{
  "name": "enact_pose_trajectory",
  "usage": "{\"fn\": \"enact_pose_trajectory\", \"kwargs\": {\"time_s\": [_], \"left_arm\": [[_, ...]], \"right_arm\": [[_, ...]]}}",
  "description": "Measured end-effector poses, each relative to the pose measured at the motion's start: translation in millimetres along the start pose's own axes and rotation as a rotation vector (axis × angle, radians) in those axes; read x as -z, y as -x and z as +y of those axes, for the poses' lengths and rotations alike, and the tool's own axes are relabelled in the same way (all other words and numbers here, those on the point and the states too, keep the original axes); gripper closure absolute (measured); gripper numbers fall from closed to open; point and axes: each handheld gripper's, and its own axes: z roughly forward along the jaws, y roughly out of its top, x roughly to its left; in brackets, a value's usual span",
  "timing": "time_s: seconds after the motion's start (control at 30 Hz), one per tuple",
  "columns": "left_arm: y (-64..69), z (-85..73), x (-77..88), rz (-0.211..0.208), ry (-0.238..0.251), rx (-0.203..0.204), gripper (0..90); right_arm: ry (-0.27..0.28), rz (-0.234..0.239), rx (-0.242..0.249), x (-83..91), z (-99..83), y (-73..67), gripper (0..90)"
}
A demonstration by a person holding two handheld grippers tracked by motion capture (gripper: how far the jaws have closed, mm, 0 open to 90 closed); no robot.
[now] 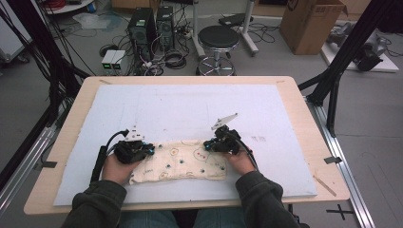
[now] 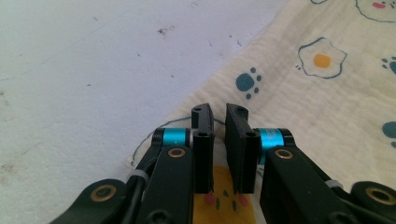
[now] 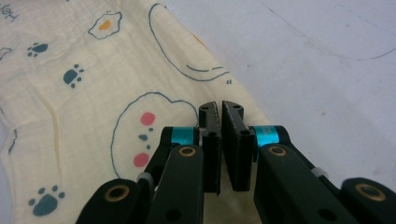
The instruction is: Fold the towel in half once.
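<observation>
Cloth [image 1: 179, 163], cream with printed eggs and paw marks, lies folded on the white mat [image 1: 190, 109] at the bench's near edge. The left gripper [image 2: 218, 122] sits at the cloth's far left corner, jaws nearly together and pinching its edge. The right gripper [image 3: 219, 116] sits at the far right corner, jaws almost closed on the cloth's edge there.
</observation>
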Motion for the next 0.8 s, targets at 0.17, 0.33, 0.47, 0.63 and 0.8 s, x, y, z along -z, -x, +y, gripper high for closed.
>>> {"fn": "enact_pose_trajectory", "kwargs": {"time_s": [0.17, 0.33, 0.47, 0.63, 0.8], "left_arm": [[0.6, 0.0, 0.1, 0.002, 0.000, 0.002, 80.5], [2.7, 3.2, 5.8, -0.010, 0.045, 0.000, 78.8], [7.3, 11.0, 5.2, -0.032, 0.094, 0.001, 78.9], [14.2, 20.0, -5.1, -0.059, 0.106, -0.002, 80.2], [16.9, 22.8, -14.6, -0.069, 0.096, -0.004, 83.6]], "right_arm": [[0.005, 0.001, 0.010, 0.2, -0.8, 0.7, 86.1], [0.022, 0.006, 0.026, 4.3, 2.6, -4.2, 84.0], [0.053, 0.020, 0.050, 2.1, 14.6, -11.8, 83.6], [0.067, 0.038, 0.074, -11.4, 37.2, -23.8, 82.8], [0.065, 0.052, 0.082, -32.4, 52.4, -29.9, 82.7]]}}
